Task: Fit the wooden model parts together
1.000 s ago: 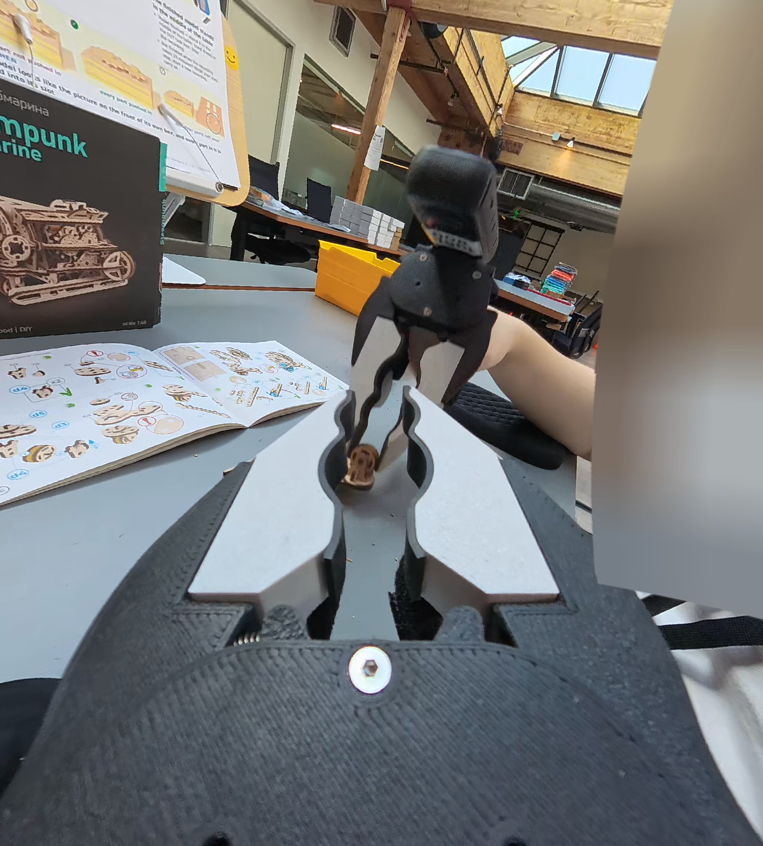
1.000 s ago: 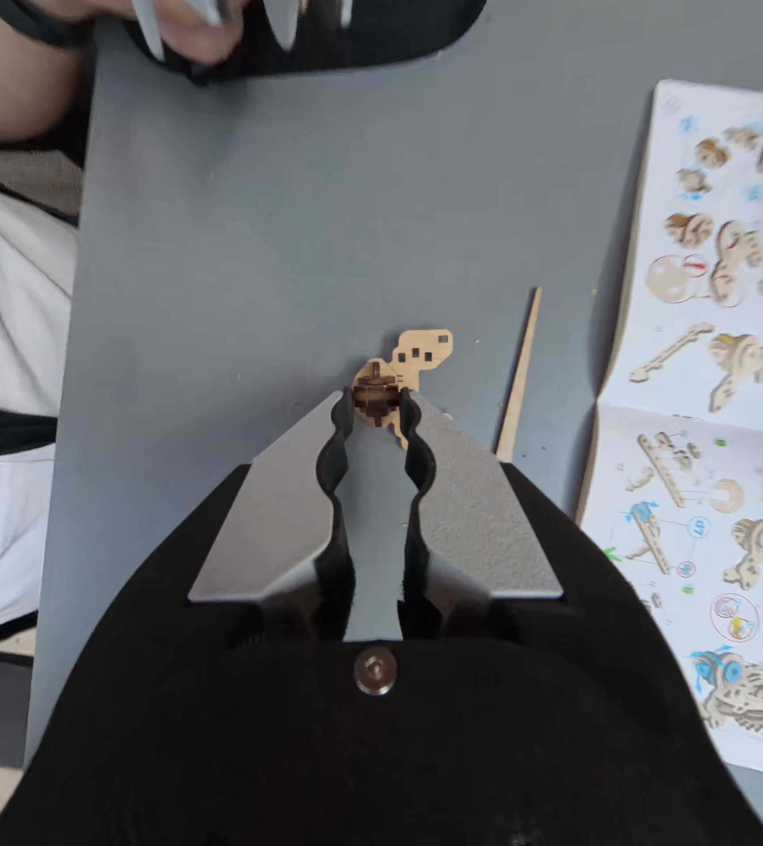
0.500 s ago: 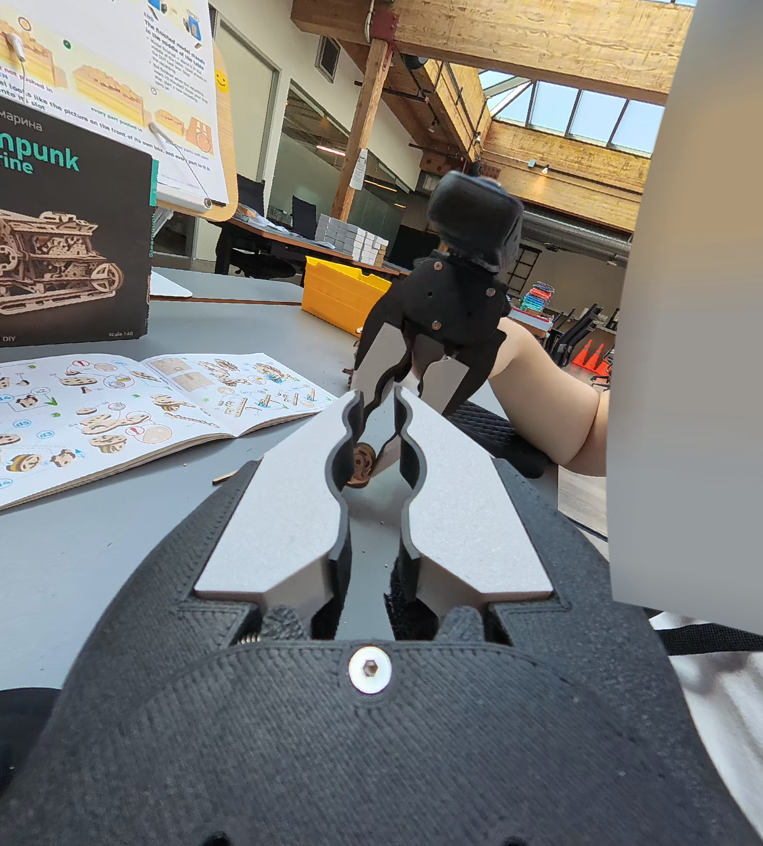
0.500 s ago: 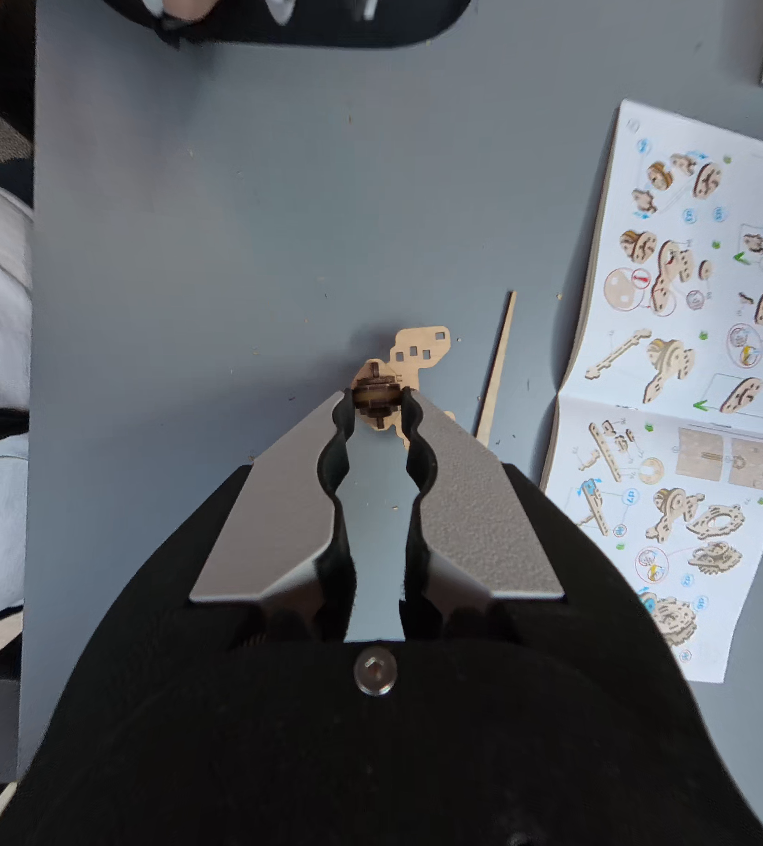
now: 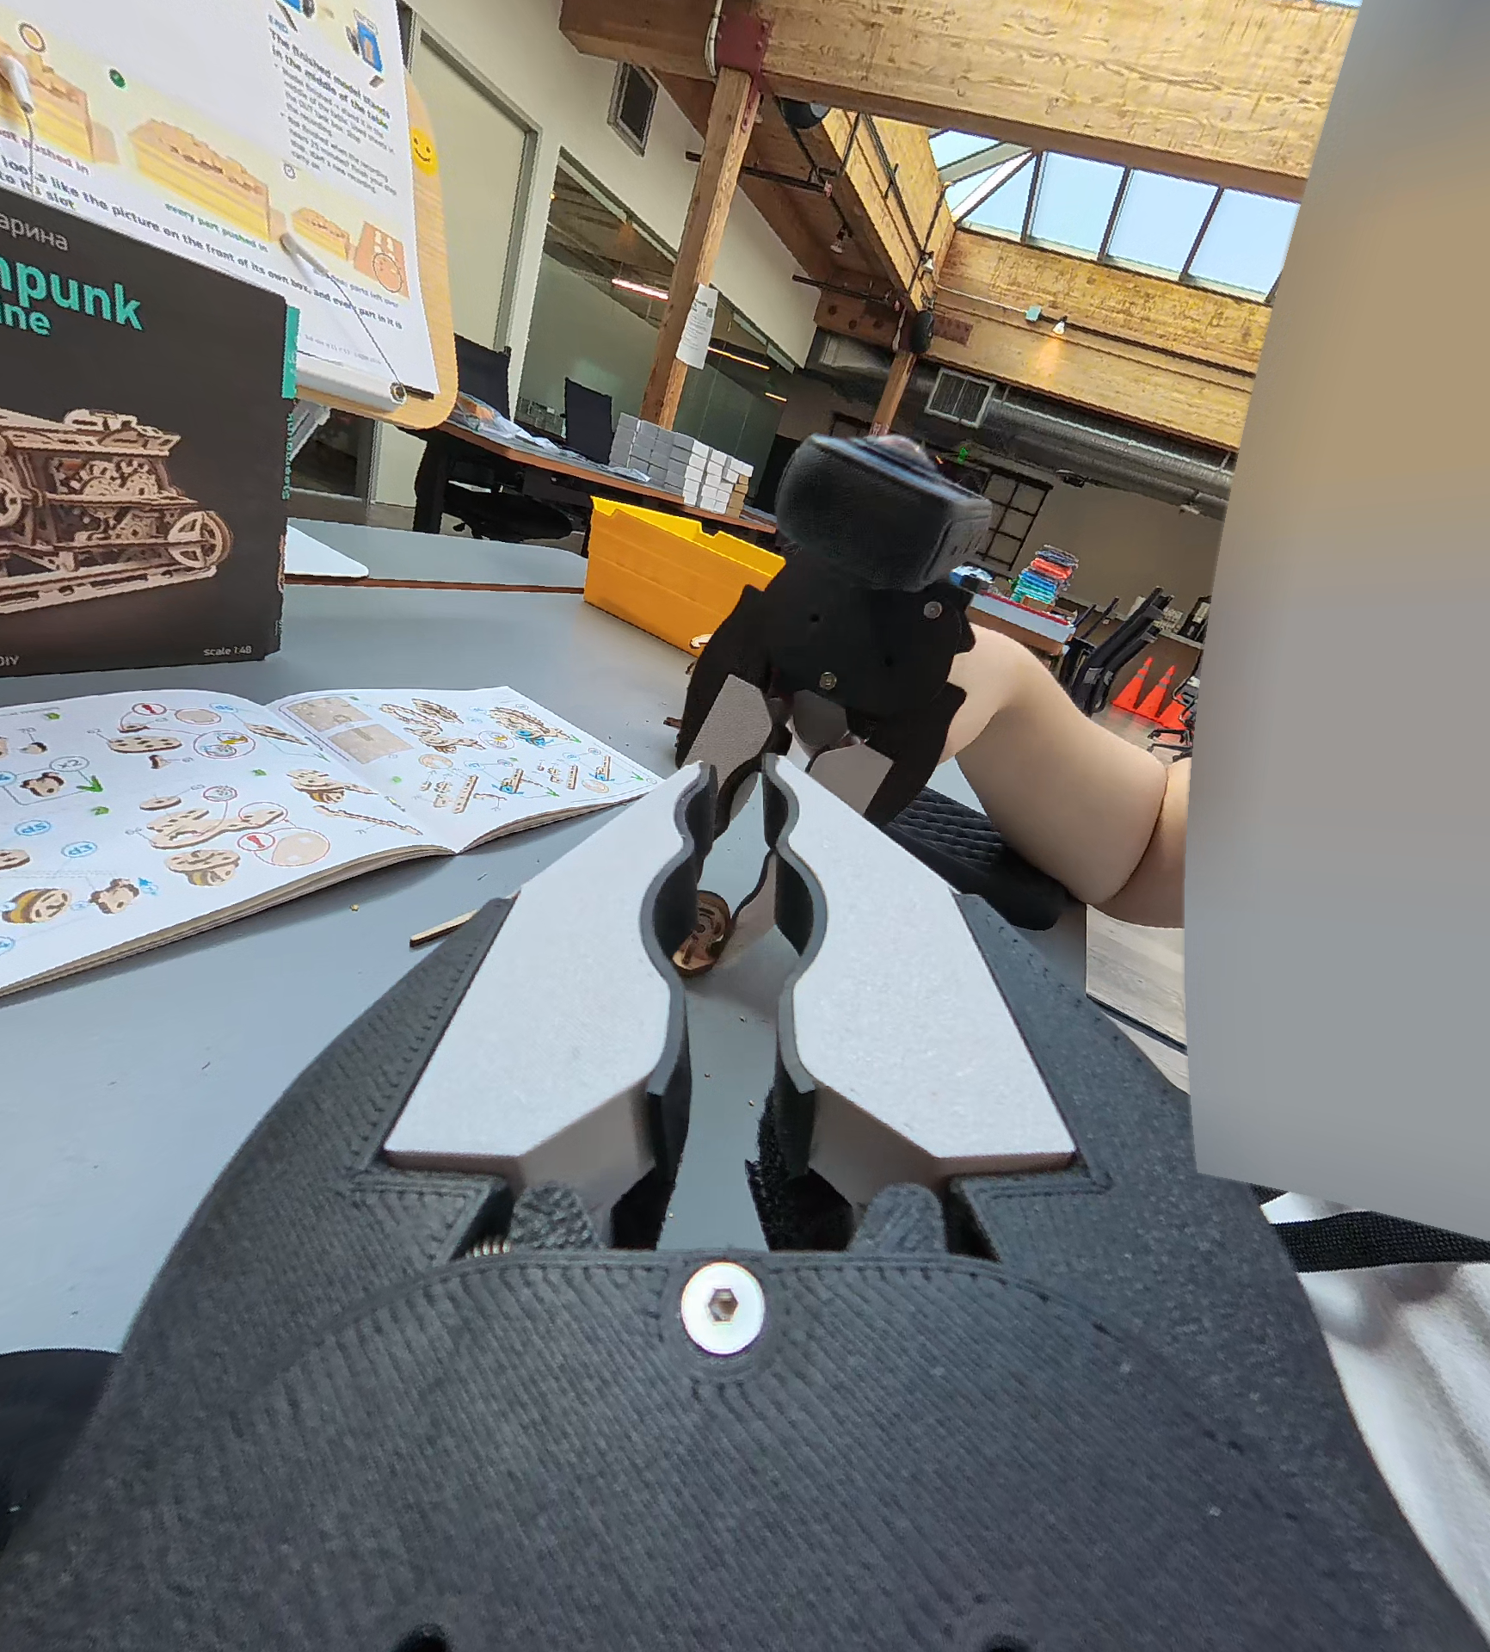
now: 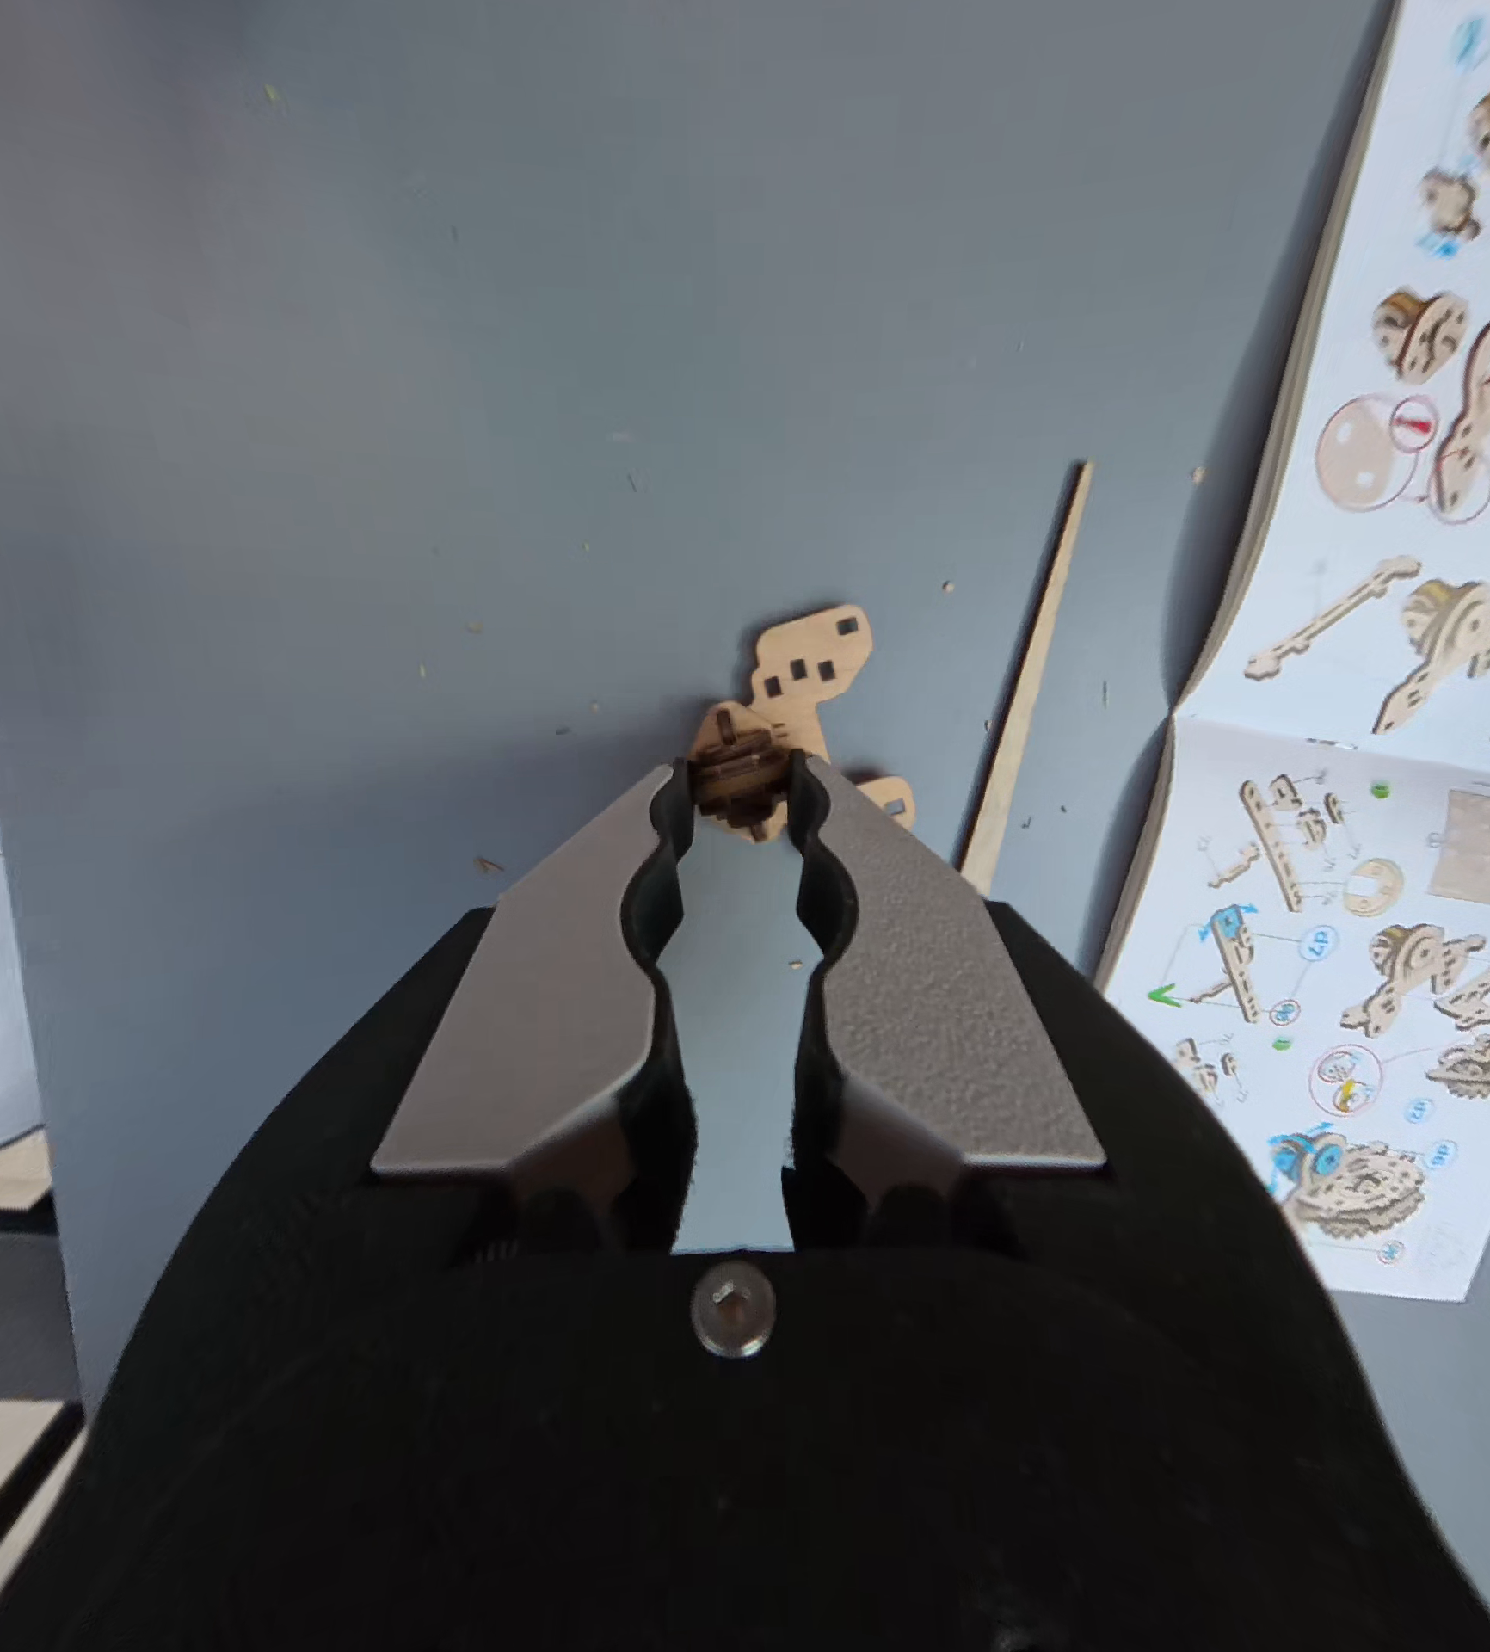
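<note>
The right gripper (image 6: 740, 787) pointed down at the grey table (image 6: 366, 447), its fingers (image 6: 902, 1001) clamped on a small dark wooden hub (image 6: 737, 779) made of slotted pieces. The hub sat directly over a flat, pale plywood plate (image 6: 808, 666) with square holes, which lay on the table; whether the two were already touching could not be told from above. In the left wrist view the hub (image 5: 698, 934) showed low near the table, between the other gripper's tips.

The left gripper (image 5: 737, 782) hung beside the work with its fingers (image 5: 580, 965) nearly closed and nothing between them. A thin wooden stick (image 6: 1027, 679) lay near the plate, and an open instruction booklet (image 6: 1385, 804) lay beyond it. The model's dark box (image 5: 98, 447) stood at the back.

By the look of it, the laser-cut plywood was very light, stiff and brittle, with thin tabs that would likely snap under a twist. The hub was best held by its flat sides, as it was, and pushed straight down. The loose plate would probably slide on the smooth table, so the empty left fingers could pin its free end
</note>
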